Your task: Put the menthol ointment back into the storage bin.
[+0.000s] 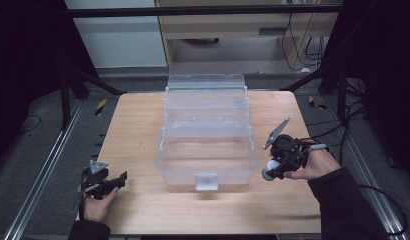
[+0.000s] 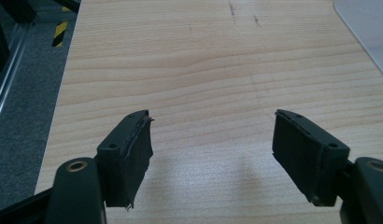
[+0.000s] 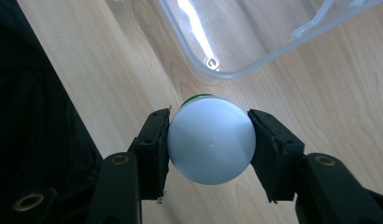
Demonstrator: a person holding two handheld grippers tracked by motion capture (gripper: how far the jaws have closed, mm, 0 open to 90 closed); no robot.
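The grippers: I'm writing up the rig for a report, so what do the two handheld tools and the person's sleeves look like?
Both grippers, left and right, are black, each topped by a grey three-cornered plate, with a dark cable trailing off. Up close, each has two blocky black jaws faced with dark pads, slightly frayed at the edges, on arms with brass-coloured rivets. The person wears dark long sleeves.

Table (image 1: 143, 130): pale wood, fine grain, matt; a few faint dark scuffs in my left gripper view.

Box (image 1: 208, 150): clear plastic, smooth and glossy, a bright glint along its rounded rim (image 3: 213, 70).

White bottle (image 3: 211, 145) clamped between my right gripper's (image 3: 208, 140) pads: smooth plastic, soft satin sheen, thin green band behind.

My left gripper (image 2: 213, 154), spread apart: matt black plastic bodies, pads (image 2: 136, 158) a dull rubbery facing, frayed at the edges.
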